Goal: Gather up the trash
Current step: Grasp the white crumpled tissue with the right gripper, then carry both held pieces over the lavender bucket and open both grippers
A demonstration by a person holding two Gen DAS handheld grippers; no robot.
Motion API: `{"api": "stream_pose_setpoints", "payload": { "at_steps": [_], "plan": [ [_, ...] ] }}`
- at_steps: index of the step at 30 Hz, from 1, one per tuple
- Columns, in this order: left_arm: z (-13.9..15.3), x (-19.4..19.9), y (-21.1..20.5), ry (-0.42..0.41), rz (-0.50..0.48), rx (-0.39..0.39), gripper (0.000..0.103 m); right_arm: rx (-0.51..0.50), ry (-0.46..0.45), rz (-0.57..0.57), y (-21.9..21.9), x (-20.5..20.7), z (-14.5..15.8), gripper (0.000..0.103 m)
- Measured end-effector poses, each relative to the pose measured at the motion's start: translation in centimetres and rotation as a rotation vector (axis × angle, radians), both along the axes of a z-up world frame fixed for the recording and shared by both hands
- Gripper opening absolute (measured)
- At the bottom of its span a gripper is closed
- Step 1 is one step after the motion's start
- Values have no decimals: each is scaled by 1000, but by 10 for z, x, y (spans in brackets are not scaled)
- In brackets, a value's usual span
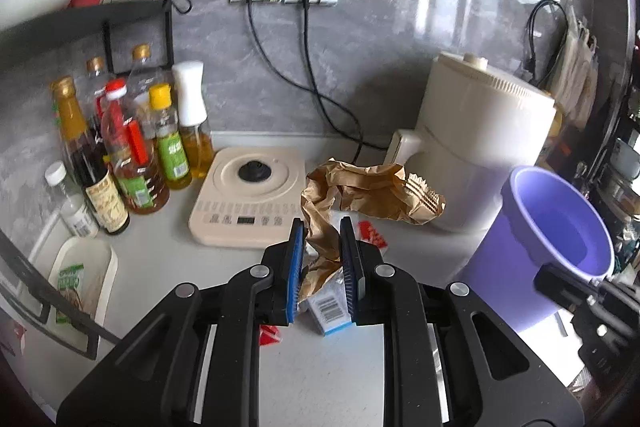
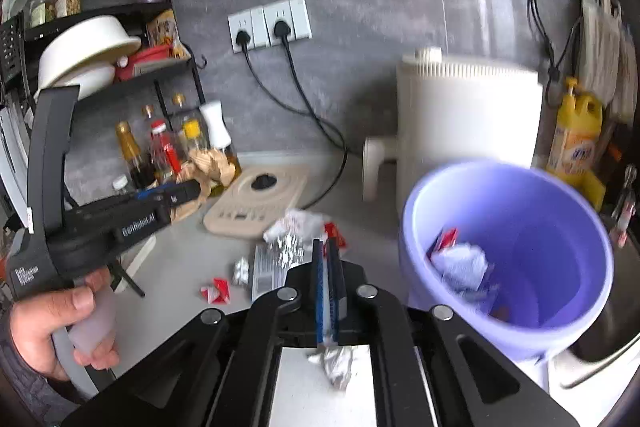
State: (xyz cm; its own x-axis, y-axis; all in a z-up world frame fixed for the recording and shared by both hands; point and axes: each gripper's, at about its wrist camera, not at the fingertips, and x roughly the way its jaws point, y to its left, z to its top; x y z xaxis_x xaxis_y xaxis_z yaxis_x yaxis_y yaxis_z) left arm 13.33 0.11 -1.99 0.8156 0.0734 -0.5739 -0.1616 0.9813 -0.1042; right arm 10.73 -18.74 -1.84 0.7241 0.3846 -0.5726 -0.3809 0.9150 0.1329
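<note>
At the centre of the left wrist view, the left gripper [image 1: 320, 259] has its blue-padded fingers on either side of a crumpled brown paper bag [image 1: 372, 193], which trails from between the pads up toward the middle of the frame; the pads appear to pinch a twisted strip of it, though a gap shows between them. Under it lies a small white and blue carton with a barcode [image 1: 330, 309], and a red and white wrapper [image 1: 374, 233] sits just right of the fingers on the pale grey countertop [image 1: 168, 251].

In the right wrist view, the right gripper [image 2: 329, 281] is clenched on a thin white sheet, with crinkled silvery white scrap hanging below at lower centre. The lilac plastic bucket [image 2: 508, 247] fills the right of that frame and already holds some red and white litter. More foil and red wrappers [image 2: 216, 291] lie scattered at centre.

The paper bag should be light, soft and springy; it will likely crush further and could tear if tugged. A bunched fold is probably the surest hold, not a loose edge.
</note>
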Motion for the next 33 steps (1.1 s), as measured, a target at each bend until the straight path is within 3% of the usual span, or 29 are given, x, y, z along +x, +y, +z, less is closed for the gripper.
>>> {"api": "stream_pose_setpoints", "payload": {
  "at_steps": [5,6,7,9,21,24,26,27,33],
  "plan": [
    [-20,-4,8,45,11,-1,18,-29,100,-10,3,0,-39,5],
    [-26,-5,11,60,14,-4,18,-29,117,-14,2,0,-46,16],
    [-31,-6,13,68,16,-9,18,-22,131,-23,1,-2,-53,40],
    [-40,-6,17,87,19,-16,18,-17,125,-47,-2,-6,-62,57],
    [-72,-1,29,140,22,-45,18,-78,247,-101,1,10,-112,57],
    [-73,1,33,144,28,-47,18,-108,290,-114,5,19,-126,54],
    [-73,2,36,146,31,-49,18,-116,329,-97,8,23,-134,29],
    [-72,3,36,145,32,-49,18,-129,341,-76,11,25,-136,10],
    [-63,8,35,126,34,-44,18,-86,290,-17,19,21,-114,4]
  ]
}}
